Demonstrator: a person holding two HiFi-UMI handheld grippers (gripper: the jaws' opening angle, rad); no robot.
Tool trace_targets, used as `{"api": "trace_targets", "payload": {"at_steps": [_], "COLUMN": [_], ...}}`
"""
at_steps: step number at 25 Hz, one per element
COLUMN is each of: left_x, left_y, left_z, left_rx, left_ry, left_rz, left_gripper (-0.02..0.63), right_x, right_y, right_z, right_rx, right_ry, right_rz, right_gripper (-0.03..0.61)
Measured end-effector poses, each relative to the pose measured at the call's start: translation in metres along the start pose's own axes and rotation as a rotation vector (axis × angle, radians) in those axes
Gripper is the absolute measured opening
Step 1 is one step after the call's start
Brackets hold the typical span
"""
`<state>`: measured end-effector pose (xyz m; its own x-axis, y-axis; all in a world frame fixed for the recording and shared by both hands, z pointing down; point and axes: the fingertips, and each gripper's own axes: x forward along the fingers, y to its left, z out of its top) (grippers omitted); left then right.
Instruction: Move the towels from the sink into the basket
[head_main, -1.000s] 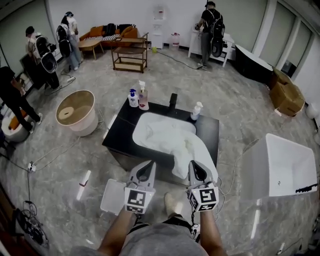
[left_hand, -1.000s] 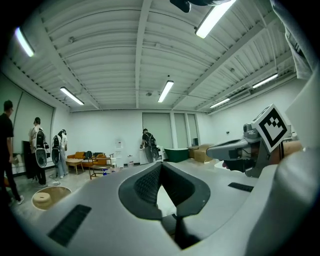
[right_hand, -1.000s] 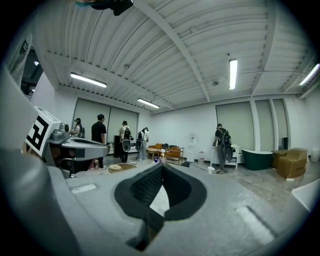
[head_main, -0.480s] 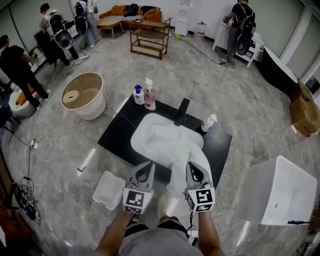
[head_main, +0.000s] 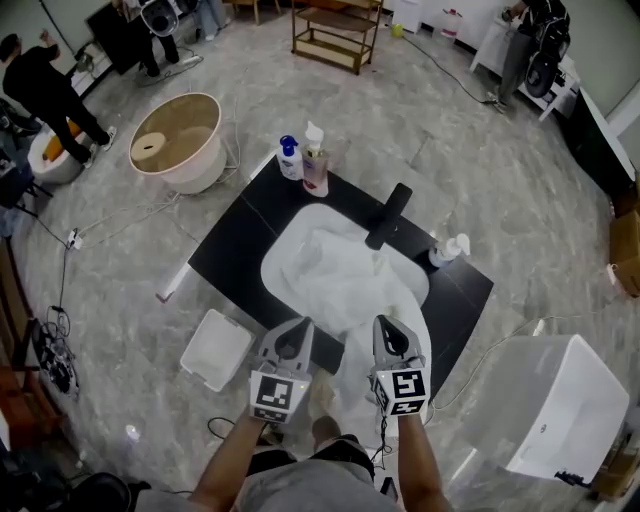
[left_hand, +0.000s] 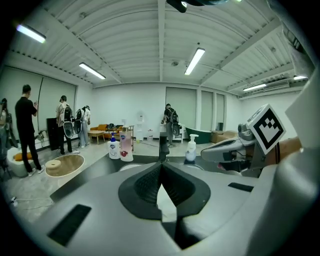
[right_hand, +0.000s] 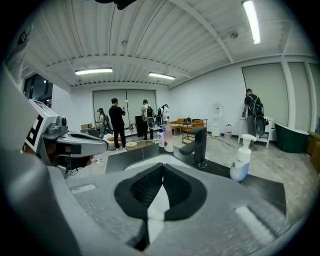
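Note:
White towels (head_main: 335, 272) fill the white sink (head_main: 282, 240) set in a black counter (head_main: 235, 250). One towel hangs over the counter's near edge (head_main: 352, 362). My left gripper (head_main: 296, 326) is shut and hovers above the counter's front edge, holding nothing. My right gripper (head_main: 388, 326) is shut too, just above the draped towel and not gripping it. A small white basket (head_main: 215, 348) stands on the floor left of the counter. In the left gripper view the left gripper (left_hand: 160, 167) has its tips together, as does the right gripper (right_hand: 162, 167) in the right gripper view.
A black faucet (head_main: 388, 215) stands behind the sink. Two soap bottles (head_main: 303, 160) are at the counter's far left corner and one pump bottle (head_main: 450, 250) at the right. A round tub (head_main: 178, 143) and a large white bin (head_main: 555, 405) flank the counter. People stand far off.
The head view has tilted further down and come closer over the sink. Both grippers stay shut and side by side, now over the counter's front edge.

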<state>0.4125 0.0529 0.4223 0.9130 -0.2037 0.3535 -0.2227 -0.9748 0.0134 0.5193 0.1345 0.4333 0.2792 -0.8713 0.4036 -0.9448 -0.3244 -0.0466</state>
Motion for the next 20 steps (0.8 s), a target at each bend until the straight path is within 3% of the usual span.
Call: {"api": "trace_targets", "payload": {"at_steps": [6,7,8,10,13,15,20], "left_x": [0.017,0.018,0.019,0.021,0.022,0.023,0.025], "left_y": [0.009,0.011,0.012,0.015,0.019,0.022,0.028], "left_z": [-0.026,-0.028,-0.031,-0.034,-0.042,-0.047,-0.057], "left_rx": [-0.036,-0.041,-0.044,-0.048,-0.058,-0.066,-0.079], "left_ry": [0.046,0.051,0.055,0.062,0.072,0.080,0.093], "left_rz": [0.029,0.034,0.039,0.048,0.064,0.075,0.099], "left_gripper": [0.009,0.009,0.009,0.009,0.009,0.009,0.009], "right_x": [0.037,0.042,0.047,0.056,0.071,0.082,0.108], "right_y": [-0.004,-0.001,0.002,0.004,0.002,0.003,0.004], "right_z": [-0.034,-0.040,-0.047,-0.058,-0.073,-0.085,-0.121], "right_rx": [0.008,0.016,0.024,0.016,-0.022,-0.025,-0.035], "right_ry": [0.081,0.101,0.123,0.154,0.192,0.231,0.350], "right_rz": [0.031,0.060,0.089,0.112,0.104,0.114,0.149], "right_gripper": [0.003,0.090,0.248,0.279,0.409,0.463,0.531]}}
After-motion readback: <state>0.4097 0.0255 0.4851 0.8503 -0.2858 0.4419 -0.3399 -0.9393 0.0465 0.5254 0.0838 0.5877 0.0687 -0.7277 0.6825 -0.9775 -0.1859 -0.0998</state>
